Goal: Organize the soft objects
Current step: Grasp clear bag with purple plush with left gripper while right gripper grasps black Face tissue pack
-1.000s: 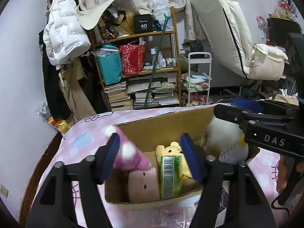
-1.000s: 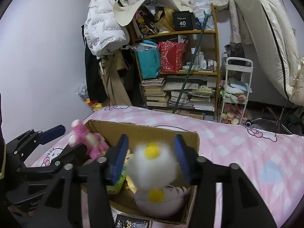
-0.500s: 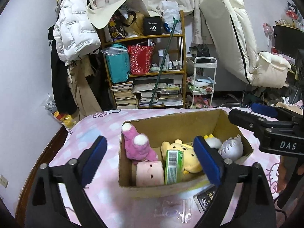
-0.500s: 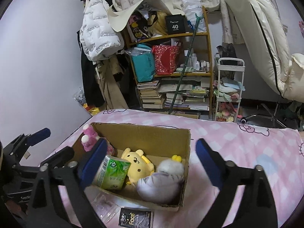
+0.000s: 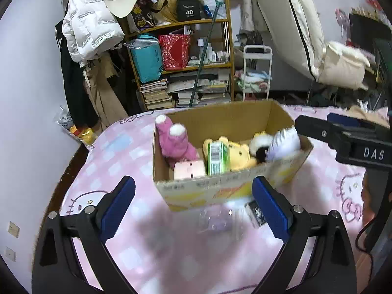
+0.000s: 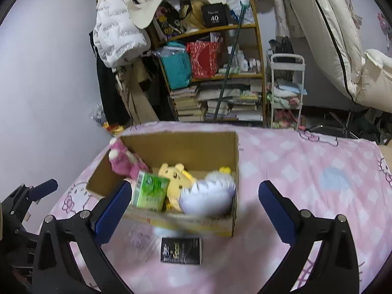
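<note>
A cardboard box (image 5: 220,191) (image 6: 196,144) stands on the pink checked bed. Inside lie a pink plush (image 5: 175,142) (image 6: 121,163), a pale pink cube plush (image 5: 189,170), a green tissue pack (image 5: 216,154) (image 6: 150,191), a yellow bear (image 5: 241,154) (image 6: 175,174) and a white egg-shaped plush (image 5: 285,142) (image 6: 208,196). My left gripper (image 5: 193,208) is open and empty in front of the box. My right gripper (image 6: 194,208) is open and empty, also pulled back from the box; it also shows at the right of the left wrist view (image 5: 343,137).
A black packet (image 6: 180,250) (image 5: 256,212) and a clear plastic wrapper (image 6: 140,241) (image 5: 215,220) lie on the bed in front of the box. Behind the bed stand a cluttered bookshelf (image 5: 186,63), a white trolley (image 5: 257,73) and hanging coats (image 5: 90,34).
Both grippers opened, letting the pink plush and the white plush drop into the box, then drew back and up from it.
</note>
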Tool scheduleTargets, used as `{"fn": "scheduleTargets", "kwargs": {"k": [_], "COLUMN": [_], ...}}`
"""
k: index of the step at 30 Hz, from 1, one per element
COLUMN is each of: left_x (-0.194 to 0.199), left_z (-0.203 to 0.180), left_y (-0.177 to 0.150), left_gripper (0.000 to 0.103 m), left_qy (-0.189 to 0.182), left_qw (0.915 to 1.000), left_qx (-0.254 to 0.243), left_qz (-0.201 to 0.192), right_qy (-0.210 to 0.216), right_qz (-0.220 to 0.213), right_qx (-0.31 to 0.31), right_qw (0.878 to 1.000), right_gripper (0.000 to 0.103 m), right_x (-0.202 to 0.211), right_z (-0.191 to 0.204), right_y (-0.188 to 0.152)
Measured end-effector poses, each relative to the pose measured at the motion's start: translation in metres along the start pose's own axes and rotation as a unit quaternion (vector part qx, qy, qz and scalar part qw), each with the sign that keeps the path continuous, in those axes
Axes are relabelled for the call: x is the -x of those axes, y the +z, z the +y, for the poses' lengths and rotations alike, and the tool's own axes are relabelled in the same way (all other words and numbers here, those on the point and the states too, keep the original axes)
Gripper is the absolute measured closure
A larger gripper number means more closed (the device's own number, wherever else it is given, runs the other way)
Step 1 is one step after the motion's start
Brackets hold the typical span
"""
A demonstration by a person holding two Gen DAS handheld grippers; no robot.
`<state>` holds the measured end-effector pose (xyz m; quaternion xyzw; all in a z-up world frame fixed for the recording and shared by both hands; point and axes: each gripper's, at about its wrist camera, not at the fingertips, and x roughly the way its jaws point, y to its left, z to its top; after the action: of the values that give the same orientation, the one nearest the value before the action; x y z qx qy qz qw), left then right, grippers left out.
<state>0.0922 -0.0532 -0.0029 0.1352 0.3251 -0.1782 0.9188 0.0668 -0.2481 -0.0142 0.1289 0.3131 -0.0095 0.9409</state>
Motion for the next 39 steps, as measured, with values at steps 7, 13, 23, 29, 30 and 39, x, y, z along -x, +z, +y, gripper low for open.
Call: {"fn": "scheduleTargets", "kwargs": {"k": [7, 13, 23, 29, 30, 39], "left_x": [-0.008, -0.03, -0.063, -0.08, -0.083, -0.112], "left_z": [-0.005, -0.005, 0.001, 0.0, 0.0, -0.002], "left_y": [-0.019, -0.031, -0.042, -0.048, -0.05, -0.058], "left_gripper": [0.008, 0.008, 0.008, 0.008, 0.008, 0.008], "left_qy": [-0.008, -0.009, -0.035, -0.063, -0.069, -0.107], "left_qw": [0.9991, 0.9971, 0.9926, 0.9907, 0.9905, 0.9831], "left_qx": [-0.005, -0.013, 0.005, 0.004, 0.002, 0.021], "left_qz": [0.041, 0.075, 0.116, 0.121, 0.119, 0.147], "right_qy": [0.001, 0.002, 0.003, 0.02, 0.024, 0.027], "right_qz": [0.032, 0.064, 0.11, 0.141, 0.147, 0.179], "right_qx": [0.007, 0.008, 0.013, -0.009, -0.014, -0.033], "right_qw": [0.999, 0.998, 0.994, 0.99, 0.989, 0.983], "right_gripper": [0.0, 0.0, 0.0, 0.0, 0.0, 0.0], "right_x": [-0.008, -0.022, -0.047, -0.067, -0.071, -0.094], "right_z": [0.005, 0.005, 0.011, 0.007, 0.006, 0.0], "right_y": [-0.017, -0.031, -0.049, -0.06, -0.062, -0.072]}}
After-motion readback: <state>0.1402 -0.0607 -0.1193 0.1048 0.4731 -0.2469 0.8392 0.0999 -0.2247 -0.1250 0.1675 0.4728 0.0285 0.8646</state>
